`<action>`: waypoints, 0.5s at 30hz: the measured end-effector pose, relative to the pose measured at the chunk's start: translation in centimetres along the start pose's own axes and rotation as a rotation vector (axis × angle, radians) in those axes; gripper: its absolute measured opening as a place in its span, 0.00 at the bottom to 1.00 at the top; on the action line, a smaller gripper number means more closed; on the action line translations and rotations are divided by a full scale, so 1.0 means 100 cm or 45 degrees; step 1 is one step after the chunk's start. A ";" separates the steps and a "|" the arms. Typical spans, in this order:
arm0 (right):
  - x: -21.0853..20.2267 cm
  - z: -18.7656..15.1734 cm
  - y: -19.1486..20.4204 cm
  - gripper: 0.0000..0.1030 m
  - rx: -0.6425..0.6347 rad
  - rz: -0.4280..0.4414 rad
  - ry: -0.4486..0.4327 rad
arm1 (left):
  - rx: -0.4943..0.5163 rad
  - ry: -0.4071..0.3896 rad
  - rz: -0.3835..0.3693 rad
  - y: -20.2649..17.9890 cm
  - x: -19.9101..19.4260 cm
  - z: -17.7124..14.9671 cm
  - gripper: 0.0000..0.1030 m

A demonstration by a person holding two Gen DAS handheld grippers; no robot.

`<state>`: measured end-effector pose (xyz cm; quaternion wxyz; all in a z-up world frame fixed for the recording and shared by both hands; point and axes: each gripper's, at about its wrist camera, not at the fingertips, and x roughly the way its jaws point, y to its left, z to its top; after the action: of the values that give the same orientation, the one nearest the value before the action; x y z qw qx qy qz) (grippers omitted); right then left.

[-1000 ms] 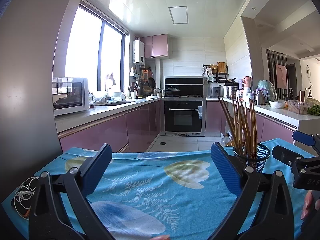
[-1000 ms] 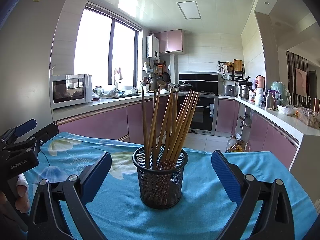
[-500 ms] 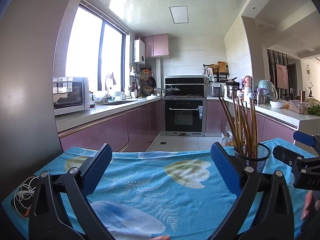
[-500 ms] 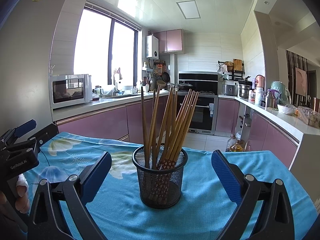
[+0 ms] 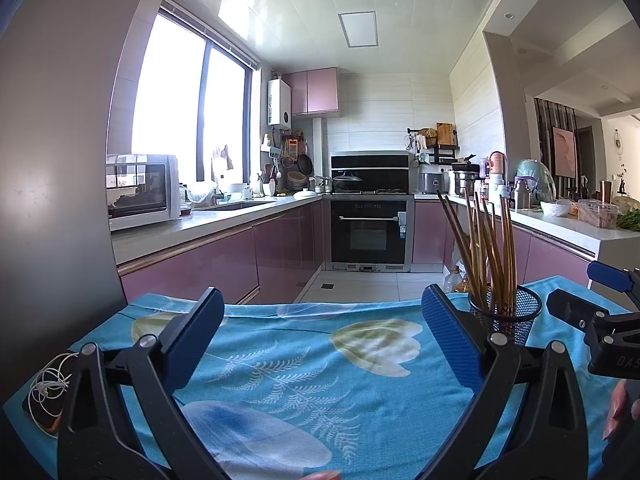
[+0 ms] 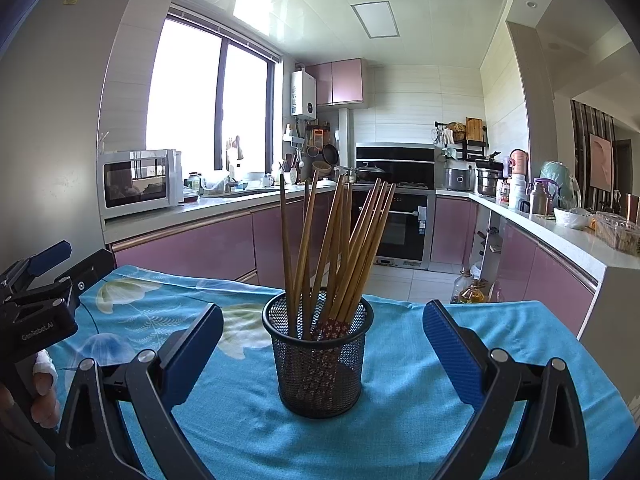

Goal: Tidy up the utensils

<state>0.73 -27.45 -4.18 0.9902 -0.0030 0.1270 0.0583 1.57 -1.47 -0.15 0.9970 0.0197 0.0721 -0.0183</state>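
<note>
Right gripper (image 6: 322,354) is held wide apart, nothing clamped; its blue pads (image 6: 452,356) are seen on either side of a black mesh cup (image 6: 319,360), not touching it. The cup stands upright on a blue floral tablecloth (image 6: 404,412), centred between the fingers and just ahead of them. A bunch of wooden chopsticks (image 6: 336,256) is stood in the cup, fanned out and leaning mostly right; patterned red ends are seen low inside the mesh.

Left gripper (image 5: 322,338) is also spread open and empty, held over bare cloth. From its view the cup is seen at the right, partly hidden behind the right-hand pad. A coiled white cable (image 5: 48,388) is seen at the left edge of the table. The left gripper body and a finger of the hand (image 6: 42,384) holding it are seen at the left of the right view.

Behind the table: pink cabinets (image 6: 184,248), a white microwave (image 6: 138,182) on the counter, a black oven (image 5: 370,232) at the far wall.
</note>
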 end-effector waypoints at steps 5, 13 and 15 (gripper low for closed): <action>-0.001 0.000 0.000 0.94 0.001 -0.002 -0.003 | -0.003 -0.002 0.001 0.000 0.000 0.000 0.95; -0.001 0.001 0.000 0.94 0.001 -0.002 -0.005 | -0.002 -0.003 0.002 0.000 0.000 -0.001 0.95; -0.002 0.001 0.000 0.94 0.002 -0.003 -0.006 | -0.002 -0.003 0.003 0.000 0.000 -0.001 0.95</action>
<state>0.60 -27.42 -4.01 0.9906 -0.0022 0.1246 0.0570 1.60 -1.52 -0.23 0.9972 0.0189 0.0709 -0.0171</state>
